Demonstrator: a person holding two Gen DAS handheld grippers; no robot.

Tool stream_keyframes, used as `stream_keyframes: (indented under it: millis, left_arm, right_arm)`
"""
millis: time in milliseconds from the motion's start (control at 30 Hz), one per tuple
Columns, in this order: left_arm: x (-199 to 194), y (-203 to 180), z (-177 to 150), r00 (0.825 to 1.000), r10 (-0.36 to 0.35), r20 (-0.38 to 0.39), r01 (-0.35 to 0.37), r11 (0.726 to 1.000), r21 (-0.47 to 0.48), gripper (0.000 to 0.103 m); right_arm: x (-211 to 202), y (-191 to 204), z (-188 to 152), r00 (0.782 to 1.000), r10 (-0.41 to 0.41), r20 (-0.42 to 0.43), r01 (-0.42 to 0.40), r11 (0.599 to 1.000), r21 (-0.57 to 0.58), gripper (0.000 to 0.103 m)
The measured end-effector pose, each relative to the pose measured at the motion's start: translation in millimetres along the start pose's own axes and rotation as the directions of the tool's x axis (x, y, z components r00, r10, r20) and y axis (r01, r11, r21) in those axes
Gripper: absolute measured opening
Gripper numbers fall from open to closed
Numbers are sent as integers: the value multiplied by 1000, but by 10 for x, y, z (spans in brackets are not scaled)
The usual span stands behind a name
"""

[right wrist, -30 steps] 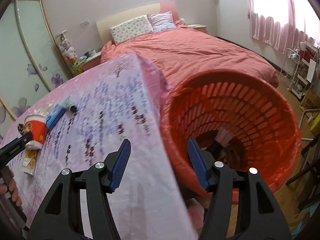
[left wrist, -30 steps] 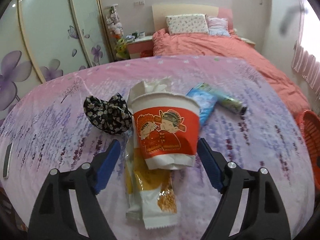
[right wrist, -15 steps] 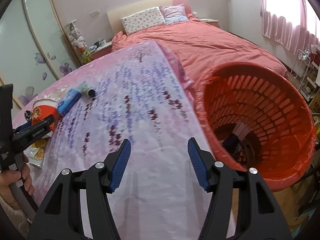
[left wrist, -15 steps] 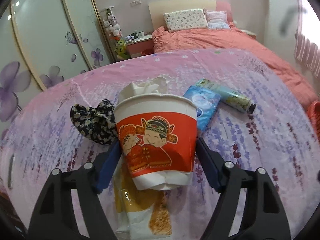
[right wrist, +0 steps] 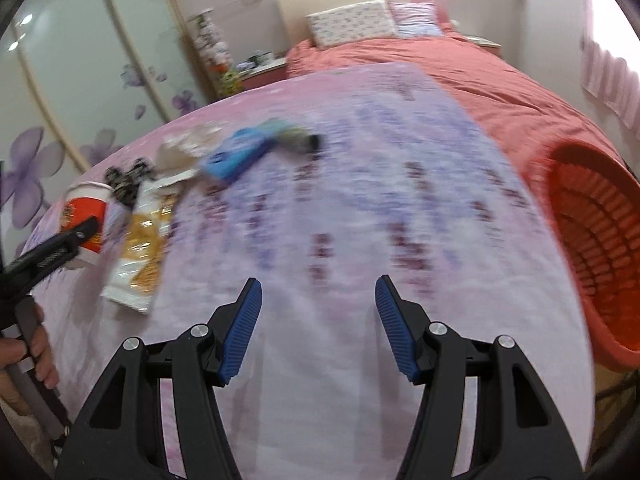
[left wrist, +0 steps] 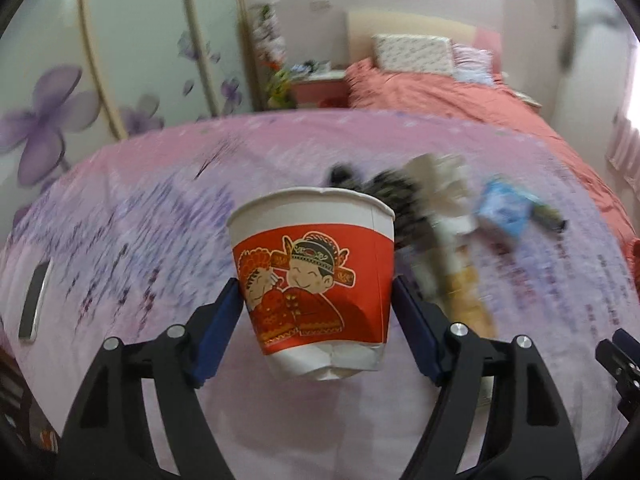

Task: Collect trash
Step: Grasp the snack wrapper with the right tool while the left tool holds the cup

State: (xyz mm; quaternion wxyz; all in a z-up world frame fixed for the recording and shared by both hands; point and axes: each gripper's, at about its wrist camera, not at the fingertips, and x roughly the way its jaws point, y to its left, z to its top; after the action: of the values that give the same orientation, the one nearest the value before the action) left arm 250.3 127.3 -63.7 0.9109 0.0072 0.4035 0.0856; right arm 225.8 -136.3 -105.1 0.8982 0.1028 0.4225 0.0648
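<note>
Cup [left wrist: 316, 280] clamped upright between left hand-held gripper [left wrist: 316, 312] pads.

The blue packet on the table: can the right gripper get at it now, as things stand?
Probably yes. The right gripper is open and holds nothing, and only bare tablecloth lies between its fingers and the blue packet. The left gripper, busy with the paper cup, stands aside.
</note>
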Motion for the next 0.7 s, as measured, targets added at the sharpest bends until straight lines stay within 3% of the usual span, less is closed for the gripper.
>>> stream_keyframes:
  millis: [167, 300, 567, 700]
  left_arm:
    - [215, 290, -80, 998, 37, -59, -39, 999, -34, 75]
    - [263, 413, -46, 997, 52, -54, -54, 998, -31, 74]
    - [317, 515, -53, 998, 19, -53, -22, 999, -50, 76]
    - [448, 649, -63, 994, -21, -108, 9, 994, -106, 74]
  right_arm:
    - [77, 385, 13, 999, 53, -9, -53, 997, -55, 60]
    - [146, 634, 50, 994, 107, -25, -108, 993, -56, 59]
    - [391, 1095, 125, 984, 166, -63, -171, 983, -74, 59]
    - [562, 1213, 135, 984, 148, -97, -156, 984, -86, 59]
